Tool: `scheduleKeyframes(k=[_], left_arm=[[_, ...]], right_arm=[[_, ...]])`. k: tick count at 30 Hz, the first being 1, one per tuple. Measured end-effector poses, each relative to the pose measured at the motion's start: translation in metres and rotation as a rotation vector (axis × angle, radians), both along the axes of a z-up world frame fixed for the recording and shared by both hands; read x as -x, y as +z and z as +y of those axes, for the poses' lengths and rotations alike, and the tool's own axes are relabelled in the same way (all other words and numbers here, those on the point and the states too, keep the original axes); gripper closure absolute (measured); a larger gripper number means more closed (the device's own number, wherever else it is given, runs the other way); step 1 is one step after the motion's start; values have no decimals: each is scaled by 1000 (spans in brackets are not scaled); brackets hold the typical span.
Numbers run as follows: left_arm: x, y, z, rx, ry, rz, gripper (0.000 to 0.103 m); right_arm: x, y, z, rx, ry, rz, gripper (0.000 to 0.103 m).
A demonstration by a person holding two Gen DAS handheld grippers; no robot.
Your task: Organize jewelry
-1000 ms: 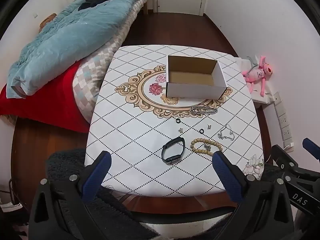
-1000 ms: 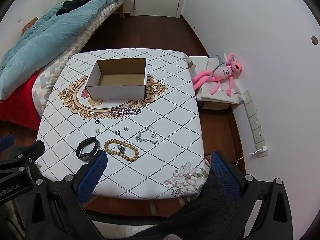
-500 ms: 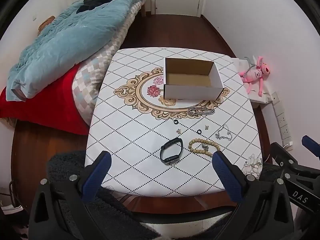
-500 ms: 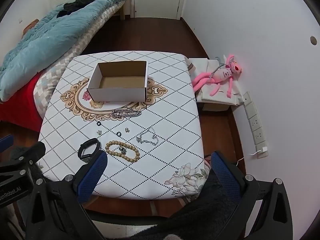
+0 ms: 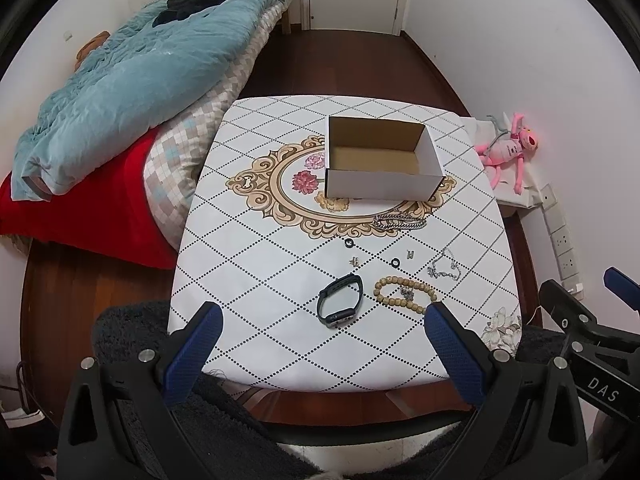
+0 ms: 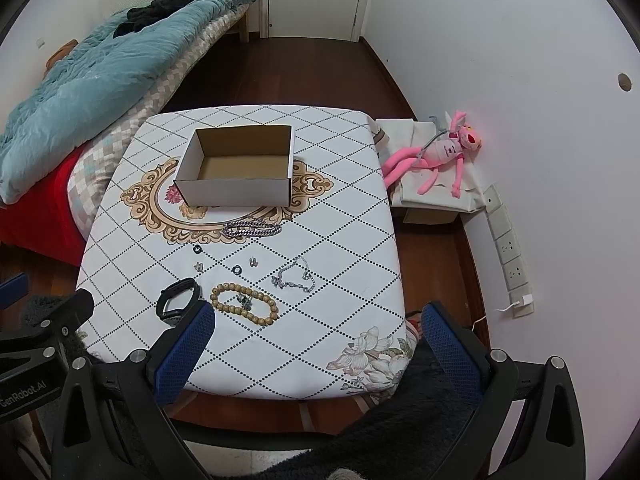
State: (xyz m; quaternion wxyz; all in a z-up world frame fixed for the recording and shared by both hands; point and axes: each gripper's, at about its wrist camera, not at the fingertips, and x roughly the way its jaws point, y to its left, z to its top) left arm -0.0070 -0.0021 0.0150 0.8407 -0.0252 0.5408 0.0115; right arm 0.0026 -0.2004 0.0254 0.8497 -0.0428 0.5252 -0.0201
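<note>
An open empty cardboard box [image 5: 380, 160] [image 6: 240, 168] stands mid-table. In front of it lie a silver chain [image 5: 400, 222] [image 6: 252, 229], two black rings [image 5: 349, 243] [image 5: 396, 262], small earrings [image 5: 410, 255], a thin silver bracelet [image 5: 442, 268] [image 6: 294, 276], a wooden bead bracelet [image 5: 404, 294] [image 6: 244, 304] and a black watch band [image 5: 340, 300] [image 6: 178, 300]. My left gripper [image 5: 324, 332] is open and empty, above the table's near edge. My right gripper [image 6: 316, 328] is open and empty, near the front right corner.
The table [image 5: 260, 280] has a white diamond-pattern cloth. A bed with a blue quilt [image 5: 132, 80] lies on the left. A pink plush toy [image 6: 436, 156] sits on a cloth-covered box by the right wall, with wall sockets [image 6: 508, 248] nearby.
Both grippers have drawn back and up a little, so the table looks slightly smaller. Nothing on the table has moved.
</note>
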Motion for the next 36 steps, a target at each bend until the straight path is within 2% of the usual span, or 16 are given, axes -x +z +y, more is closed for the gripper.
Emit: scheduleKeyframes(k=[36], left_arm=[[4,11,-3,11,-13,-22,0]], right_arm=[[2,12,1,-4,8,-16,0]])
